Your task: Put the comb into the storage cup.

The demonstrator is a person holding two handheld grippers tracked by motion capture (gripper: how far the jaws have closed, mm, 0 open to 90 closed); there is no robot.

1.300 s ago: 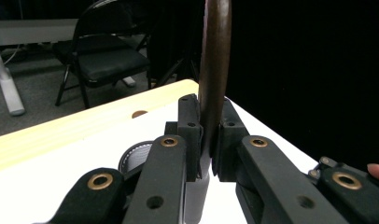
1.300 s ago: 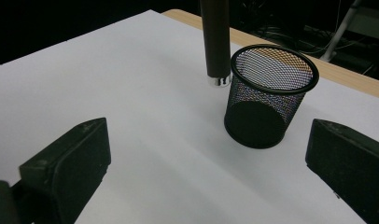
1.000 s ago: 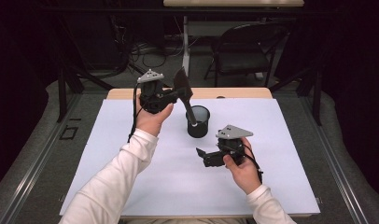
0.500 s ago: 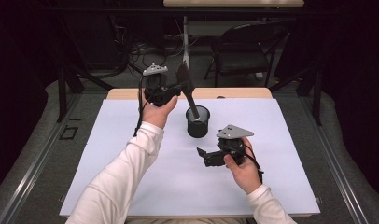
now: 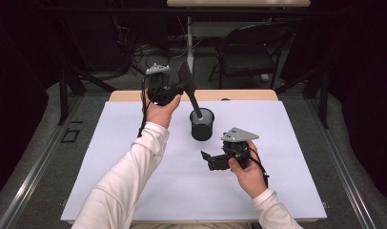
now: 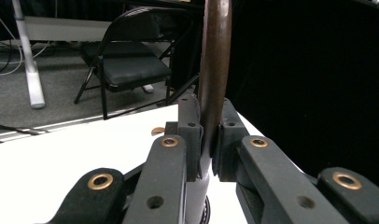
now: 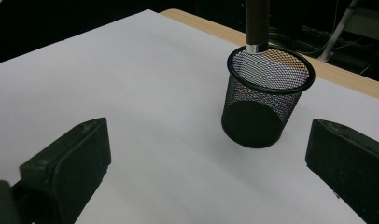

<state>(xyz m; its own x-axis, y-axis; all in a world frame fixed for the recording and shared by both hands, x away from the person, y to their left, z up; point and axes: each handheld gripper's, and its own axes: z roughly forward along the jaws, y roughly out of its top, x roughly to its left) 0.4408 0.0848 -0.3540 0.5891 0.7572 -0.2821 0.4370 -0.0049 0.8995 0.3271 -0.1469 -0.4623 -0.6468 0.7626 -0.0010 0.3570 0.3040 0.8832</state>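
Black wire mesh makes up the small round pen cup [image 5: 202,125] standing upright on my white table sheet [image 5: 134,191], a little past the middle of the table. From my right gripper view the black mesh cup [image 7: 264,100] shows a solid dark base, a smooth rolled rim and fine see-through weave.

My left gripper [image 5: 179,88] is raised above the far edge of the table, and its jaws are clamped on a dark spatula-like tool [image 5: 190,93] with a flat, broad blade and a slim round handle. In my left gripper view the clamped part [image 6: 214,70] looks like smooth, glossy brown wood seen edge-on, pinched between the two matte black pads [image 6: 190,135]. The tool slants down to the cup, and its handle end, capped by a small silvery band [image 7: 256,47], sits just at the cup's rim. I cannot tell whether it touches the mesh.

My right gripper [image 5: 207,160] rests low over the sheet, near the cup on my side, held in my right hand [image 5: 246,167]. Its jaws stand wide apart with nothing between them; the blunt black pads [image 7: 80,154] frame the cup.

A tan wooden table edge [image 5: 239,94] runs beyond the sheet, with a black folding chair [image 5: 249,52] behind it.
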